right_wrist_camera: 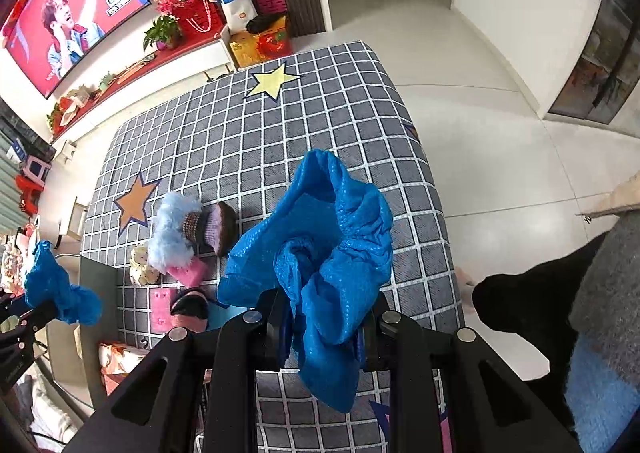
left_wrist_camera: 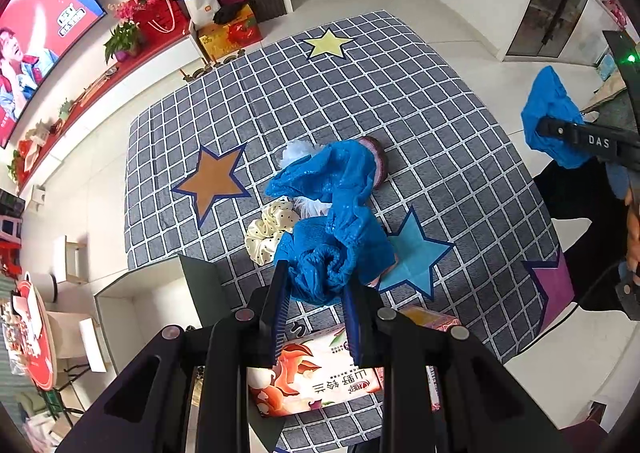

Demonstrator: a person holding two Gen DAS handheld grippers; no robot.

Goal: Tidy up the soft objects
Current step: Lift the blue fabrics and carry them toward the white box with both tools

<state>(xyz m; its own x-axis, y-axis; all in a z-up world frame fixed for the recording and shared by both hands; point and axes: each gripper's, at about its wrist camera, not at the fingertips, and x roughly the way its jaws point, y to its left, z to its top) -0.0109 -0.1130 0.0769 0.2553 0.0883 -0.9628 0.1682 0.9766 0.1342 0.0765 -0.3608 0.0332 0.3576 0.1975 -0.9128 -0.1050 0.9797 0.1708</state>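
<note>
Both grippers are up off the checked rug (left_wrist_camera: 360,93), each carrying a crumpled blue shoe cover. The left gripper (left_wrist_camera: 316,289) has its jaws clenched on the gathered elastic mouth of the left shoe cover (left_wrist_camera: 332,213), so the rest trails forward over the small heap below. The right gripper (right_wrist_camera: 326,317) grips the right shoe cover (right_wrist_camera: 320,237) the same way, bunched at the cuff with a tail hanging under the jaws. Holding them by the cuff looks like a way to keep the flimsy film from slipping, and lifting the pair together suggests they are meant to go somewhere as a set. On the rug remain a dotted scrunchie (left_wrist_camera: 270,233), a fluffy pale-blue piece (right_wrist_camera: 174,229) and a knitted slipper (right_wrist_camera: 216,227), huddled near the open box (left_wrist_camera: 132,293), likely the destination
</note>
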